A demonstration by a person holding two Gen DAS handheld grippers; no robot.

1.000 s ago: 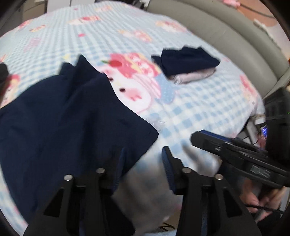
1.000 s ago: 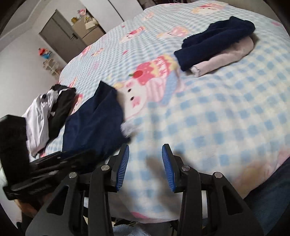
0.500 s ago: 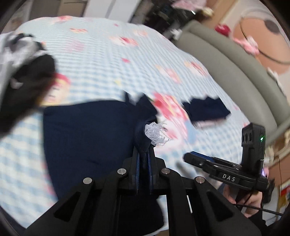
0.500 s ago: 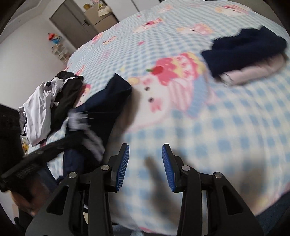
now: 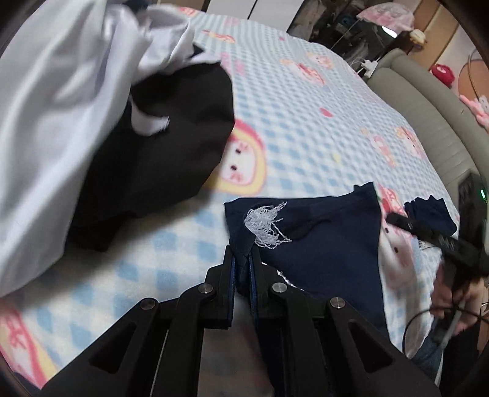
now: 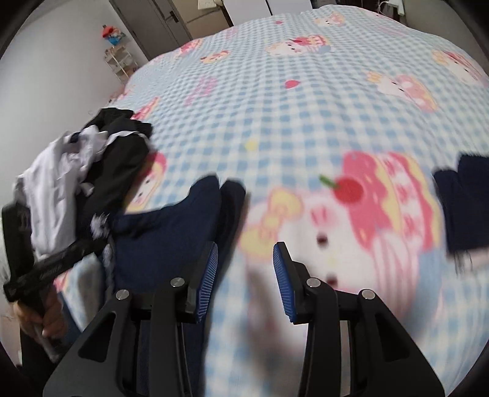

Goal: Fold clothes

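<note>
Navy blue cloth garment (image 5: 321,244), lying on the blue-checked cartoon-print bedspread (image 5: 305,122), is pinched at its near corner by the left gripper (image 5: 241,262). Its free body stretches rightward toward the right gripper (image 6: 244,274), which is held spread and empty just beside it.

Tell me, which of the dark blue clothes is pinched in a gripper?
The navy garment with frayed white threads, clamped by the left gripper. The folded navy one lies untouched farther off.

Blue-checked bedspread (image 6: 305,100), grey padded bed frame (image 5: 428,116), grey door (image 6: 146,18).
</note>
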